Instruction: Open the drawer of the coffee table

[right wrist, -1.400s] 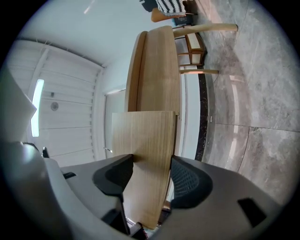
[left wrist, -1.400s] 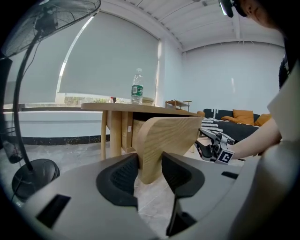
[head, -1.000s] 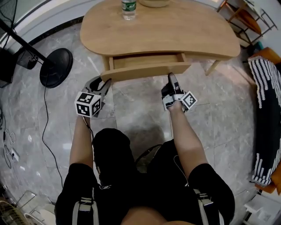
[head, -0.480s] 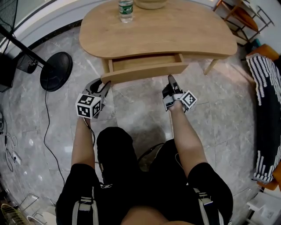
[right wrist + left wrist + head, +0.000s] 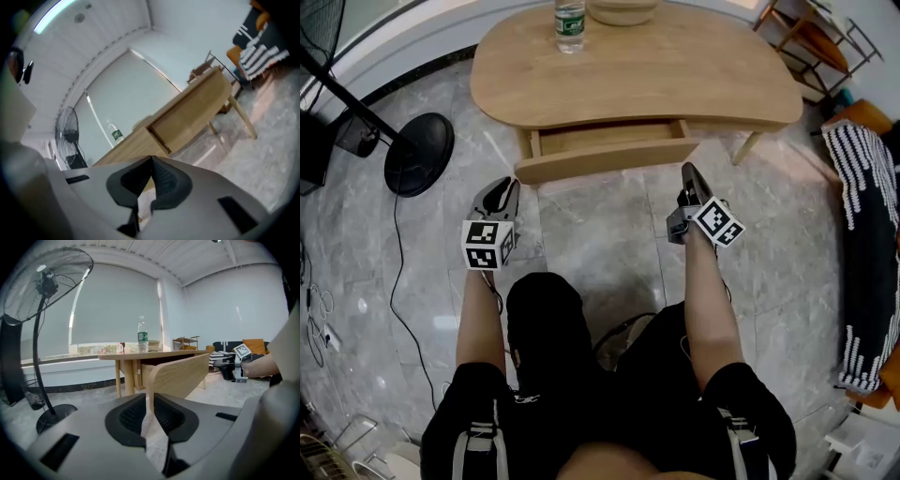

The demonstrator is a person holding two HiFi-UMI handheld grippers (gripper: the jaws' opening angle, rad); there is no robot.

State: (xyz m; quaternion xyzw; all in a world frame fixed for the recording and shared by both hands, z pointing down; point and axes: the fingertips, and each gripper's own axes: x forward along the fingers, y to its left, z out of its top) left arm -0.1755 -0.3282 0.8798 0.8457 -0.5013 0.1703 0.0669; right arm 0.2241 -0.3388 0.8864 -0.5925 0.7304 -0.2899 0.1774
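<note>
The light wooden coffee table [image 5: 694, 66] has its drawer [image 5: 605, 159] pulled out toward me. My left gripper [image 5: 501, 190] hovers over the floor below the drawer's left end, apart from it. Its jaws have just been closing and show only a narrow slit with nothing in it. In the left gripper view the gripper [image 5: 150, 398] looks at the drawer front [image 5: 180, 376]. My right gripper [image 5: 690, 174] is shut and empty below the drawer's right end, clear of the wood. In the right gripper view the gripper [image 5: 151, 160] sees the drawer [image 5: 187, 123] tilted.
A water bottle [image 5: 570, 21] and a bowl [image 5: 623, 7] stand on the tabletop. A fan's round base [image 5: 419, 152] and cable [image 5: 397, 272] lie on the marble floor at left. A striped cloth [image 5: 862, 234] is at right, and a chair [image 5: 811, 33] at the back right.
Both grippers have drawn back from the drawer front toward me. The right one has rolled, shifted right and shut. The left jaws have narrowed. The drawer stays out.
</note>
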